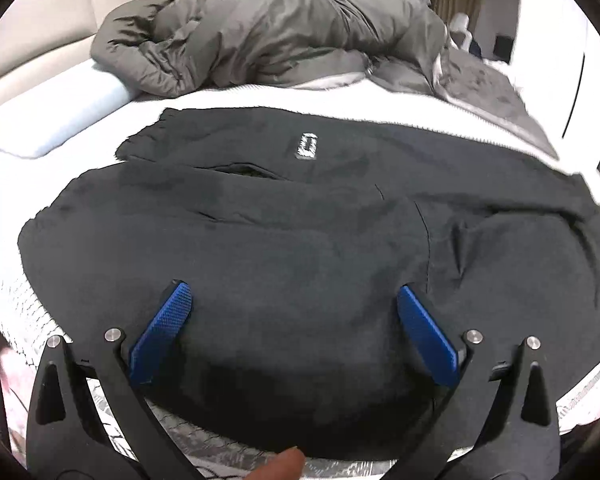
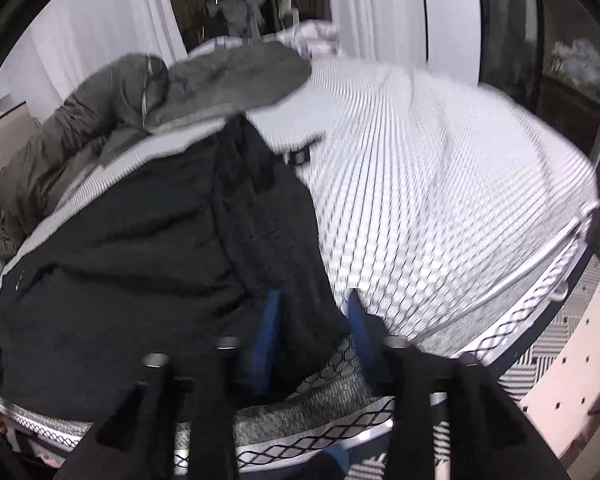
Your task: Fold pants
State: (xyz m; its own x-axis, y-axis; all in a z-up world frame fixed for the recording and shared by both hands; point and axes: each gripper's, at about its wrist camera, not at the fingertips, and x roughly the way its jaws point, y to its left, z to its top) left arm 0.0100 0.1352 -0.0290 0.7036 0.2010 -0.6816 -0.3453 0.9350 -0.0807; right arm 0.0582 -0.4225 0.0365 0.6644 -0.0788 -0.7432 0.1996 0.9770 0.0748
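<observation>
Left gripper [image 1: 294, 296]: jaws wide apart over black pants [image 1: 300, 220], holding nothing. Pants lie on white bed [image 1: 400, 110]. Right gripper [image 2: 312, 312]: jaws part-closed around pants edge, grip unclear. Fold underway. Next, probably: carry edge across.

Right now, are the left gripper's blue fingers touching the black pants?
Cannot tell. In the left wrist view, the fingers straddle the pants, spread wide; no contact or gap shows plainly.

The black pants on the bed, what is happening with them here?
A person is folding black pants on a white mattress, with a gripper in each hand. The left gripper is open above the near part of the cloth. The right gripper has the pants' edge between its fingers; blur hides whether they pinch it. A grey duvet lies bunched behind.
</observation>
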